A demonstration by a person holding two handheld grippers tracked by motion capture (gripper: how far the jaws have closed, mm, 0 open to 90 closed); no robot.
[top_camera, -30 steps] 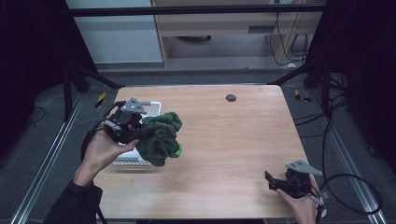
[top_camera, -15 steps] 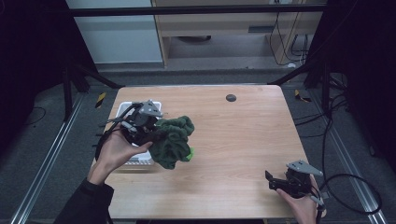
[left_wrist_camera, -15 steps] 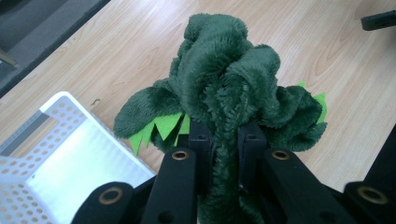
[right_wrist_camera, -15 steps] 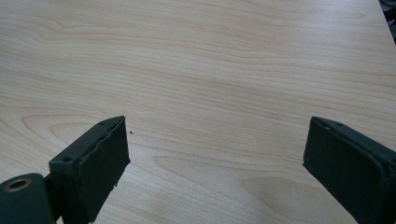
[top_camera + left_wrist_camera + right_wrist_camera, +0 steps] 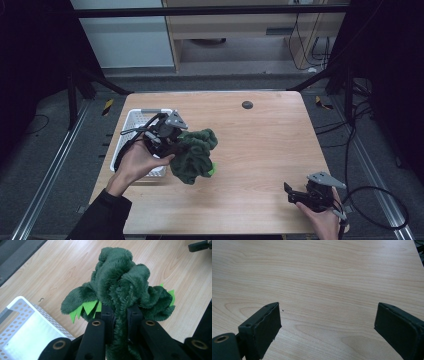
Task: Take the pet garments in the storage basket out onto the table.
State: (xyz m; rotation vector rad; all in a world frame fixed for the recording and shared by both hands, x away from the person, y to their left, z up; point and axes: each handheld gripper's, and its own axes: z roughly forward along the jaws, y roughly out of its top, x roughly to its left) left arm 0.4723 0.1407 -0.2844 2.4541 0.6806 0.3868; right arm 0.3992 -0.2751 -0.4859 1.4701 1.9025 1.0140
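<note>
One wooden table (image 5: 260,150) carries everything I am working with, and I go from it downward in size. At about nine o'clock on it sits a white perforated basket (image 5: 131,125), with nothing in it that I can see in the left gripper view. Just beside it, toward the centre, hangs the green plush toy (image 5: 195,155), clear of the basket rim, with bright felt spikes (image 5: 86,308). My left gripper (image 5: 121,317) is clamped on a fold of its pile. I judge it light, soft and floppy, so a thick bunched fold is the safest hold. At five o'clock my right gripper (image 5: 295,194) rests with jaws wide apart, holding nothing.
</note>
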